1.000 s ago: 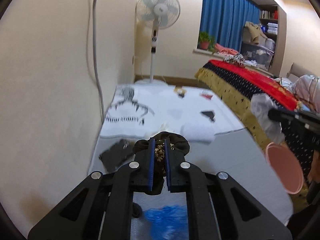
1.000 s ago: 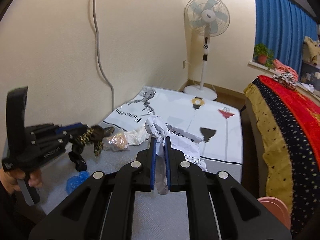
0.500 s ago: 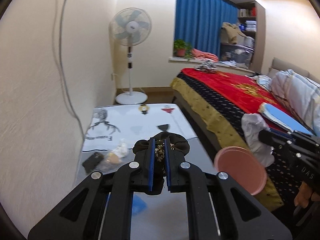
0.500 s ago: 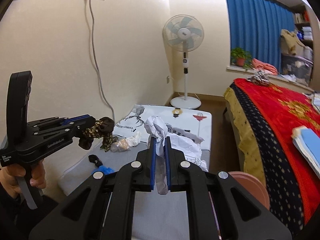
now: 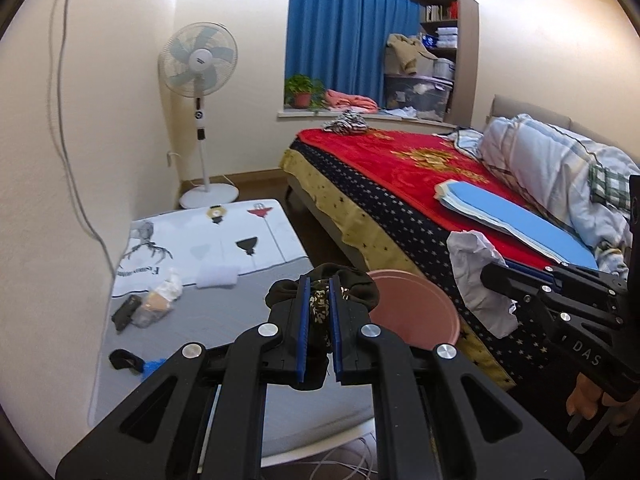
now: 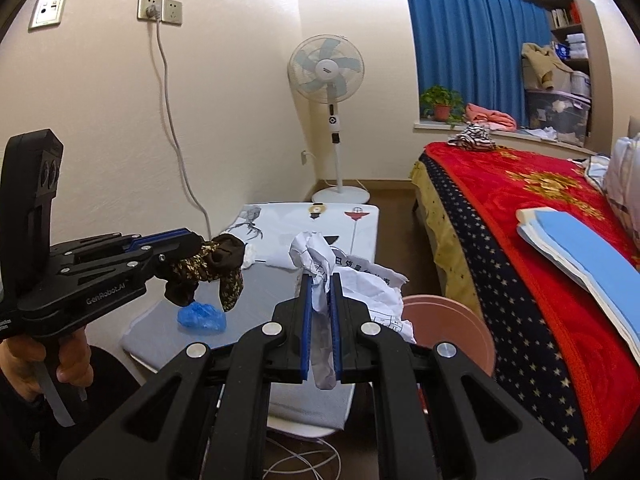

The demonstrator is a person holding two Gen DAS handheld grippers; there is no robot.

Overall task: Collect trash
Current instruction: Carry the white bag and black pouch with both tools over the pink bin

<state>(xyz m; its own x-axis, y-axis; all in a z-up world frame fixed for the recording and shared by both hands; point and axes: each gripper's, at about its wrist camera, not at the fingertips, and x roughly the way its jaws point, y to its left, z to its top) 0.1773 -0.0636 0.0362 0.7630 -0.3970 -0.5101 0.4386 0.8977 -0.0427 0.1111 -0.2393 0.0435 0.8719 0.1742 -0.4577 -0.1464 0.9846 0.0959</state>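
My left gripper [image 5: 319, 286] is shut on a dark brown cloth scrap with a gold pattern [image 5: 320, 308]; the same scrap [image 6: 212, 268] hangs from it in the right wrist view. My right gripper [image 6: 320, 284] is shut on a crumpled white paper with print [image 6: 360, 284], seen from the side as the white paper [image 5: 476, 276] in the left wrist view. A pink bin [image 5: 416, 316] stands between the low table and the bed, just beyond both grippers; its rim [image 6: 452, 328] shows behind the paper.
On the grey low table [image 5: 240, 304] lie a blue wrapper [image 6: 202, 316], a black scrap [image 5: 122, 360], a clear bag with something tan [image 5: 158, 304], a black item [image 5: 126, 312] and white tissue [image 5: 218, 276]. A red-covered bed [image 5: 400, 184] stands right, a fan [image 5: 198, 72] at the back.
Both grippers have risen and swung right, away from the table and toward the bed. The pink bin has come from the right edge to just ahead of them. Both grips are unchanged.
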